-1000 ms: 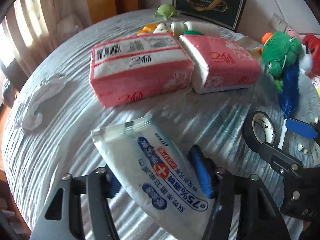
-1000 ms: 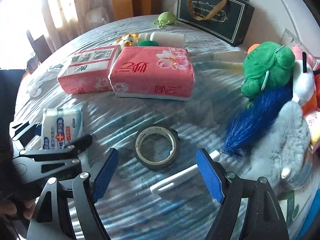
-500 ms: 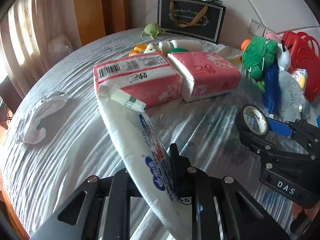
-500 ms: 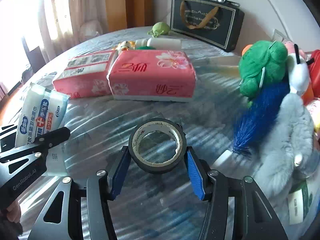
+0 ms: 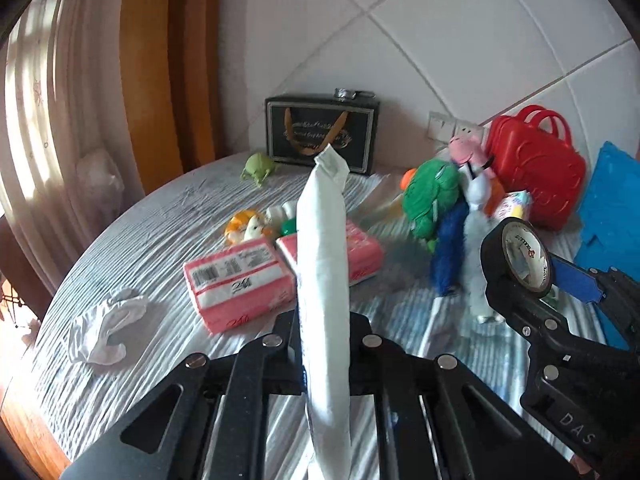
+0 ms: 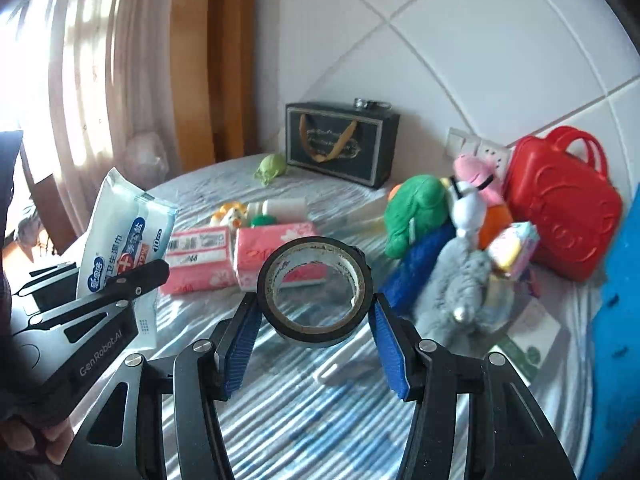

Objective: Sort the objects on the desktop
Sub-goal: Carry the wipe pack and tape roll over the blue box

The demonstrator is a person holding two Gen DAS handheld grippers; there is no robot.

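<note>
The near part of the counter (image 6: 280, 420), under and ahead of both raised tools, lies bare except for a white strip (image 6: 344, 364) lying flat. In the middle, two pink tissue packs (image 6: 276, 256) sit side by side and touching, with small toys and a bottle (image 6: 286, 208) crowded just behind them. The right side is blocked by a heap of plush toys (image 6: 432, 216), a red case (image 6: 560, 208) and a blue panel (image 6: 620, 320). A crumpled white cloth (image 5: 104, 328) lies alone on the open left side. A dark gift bag (image 6: 340, 144) stands against the back wall.
</note>
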